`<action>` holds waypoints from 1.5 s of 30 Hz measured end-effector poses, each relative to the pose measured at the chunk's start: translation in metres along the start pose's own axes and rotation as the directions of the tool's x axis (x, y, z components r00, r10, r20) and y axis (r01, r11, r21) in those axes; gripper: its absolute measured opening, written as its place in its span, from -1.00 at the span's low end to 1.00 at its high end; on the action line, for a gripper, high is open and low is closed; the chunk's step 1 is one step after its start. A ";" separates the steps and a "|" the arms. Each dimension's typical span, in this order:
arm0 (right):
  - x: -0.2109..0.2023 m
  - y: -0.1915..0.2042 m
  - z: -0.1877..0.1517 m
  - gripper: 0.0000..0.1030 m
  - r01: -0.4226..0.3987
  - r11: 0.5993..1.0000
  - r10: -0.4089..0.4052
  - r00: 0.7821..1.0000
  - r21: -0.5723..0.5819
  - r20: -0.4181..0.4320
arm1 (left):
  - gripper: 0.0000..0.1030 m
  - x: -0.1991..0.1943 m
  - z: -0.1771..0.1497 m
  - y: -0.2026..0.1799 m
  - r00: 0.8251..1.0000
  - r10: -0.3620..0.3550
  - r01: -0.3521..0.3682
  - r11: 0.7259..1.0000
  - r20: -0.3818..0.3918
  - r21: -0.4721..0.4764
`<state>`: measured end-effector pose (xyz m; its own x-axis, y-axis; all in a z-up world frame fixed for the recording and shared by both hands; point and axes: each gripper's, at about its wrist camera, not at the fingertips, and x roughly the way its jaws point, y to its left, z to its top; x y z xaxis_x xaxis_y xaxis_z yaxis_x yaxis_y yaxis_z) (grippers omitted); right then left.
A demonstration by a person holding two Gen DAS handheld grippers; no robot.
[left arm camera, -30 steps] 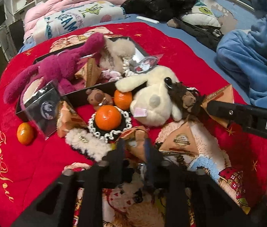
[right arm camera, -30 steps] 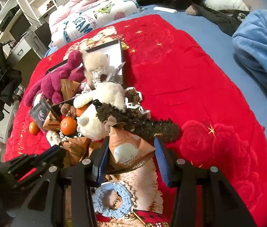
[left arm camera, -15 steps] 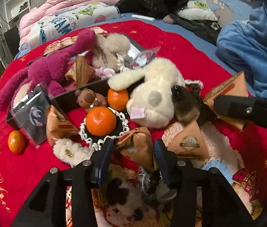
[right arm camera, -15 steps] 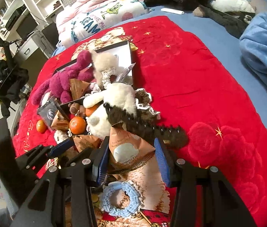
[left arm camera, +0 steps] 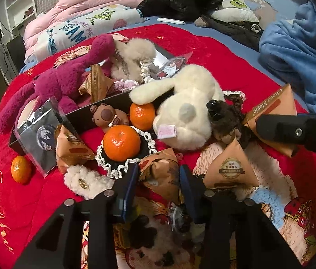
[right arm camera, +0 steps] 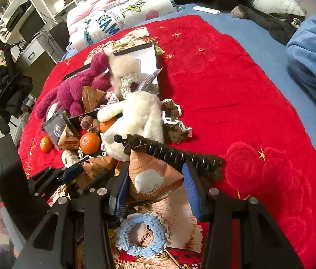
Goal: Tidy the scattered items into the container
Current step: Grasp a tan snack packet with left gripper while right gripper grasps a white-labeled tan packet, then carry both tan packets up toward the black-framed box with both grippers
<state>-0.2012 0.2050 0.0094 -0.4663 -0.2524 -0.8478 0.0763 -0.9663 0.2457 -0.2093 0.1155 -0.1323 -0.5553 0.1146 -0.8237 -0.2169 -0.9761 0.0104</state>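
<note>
Since the earlier frame, the left tongs [left arm camera: 159,177] have been opened around a brown packet [left arm camera: 161,174] just before the black box [left arm camera: 111,109], while the right tongs [right arm camera: 155,179] are held wide about another packet [right arm camera: 153,179], neither gripped yet.

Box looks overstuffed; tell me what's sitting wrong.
The white plush dog is draped over the black box's front wall, half out. The lone mandarin sits apart on the red blanket, left of the box.
</note>
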 end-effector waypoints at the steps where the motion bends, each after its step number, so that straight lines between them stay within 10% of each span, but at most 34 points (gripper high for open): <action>1: 0.000 0.000 0.000 -0.14 -0.001 1.000 0.001 1.000 -0.001 -0.001 | -0.33 -0.001 0.000 0.001 1.000 0.001 -0.001 1.000 0.004 -0.002; 45: -0.027 0.019 0.004 -0.15 -0.096 0.992 0.104 0.989 -0.083 0.102 | -0.41 -0.071 0.017 0.016 0.978 0.108 -0.102 0.994 0.177 -0.042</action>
<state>-0.1908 0.1940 0.0390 -0.5430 -0.3450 -0.7656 0.1933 -0.9386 0.2859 -0.1870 0.0952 -0.0643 -0.7089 0.0390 -0.7042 -0.1248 -0.9896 0.0708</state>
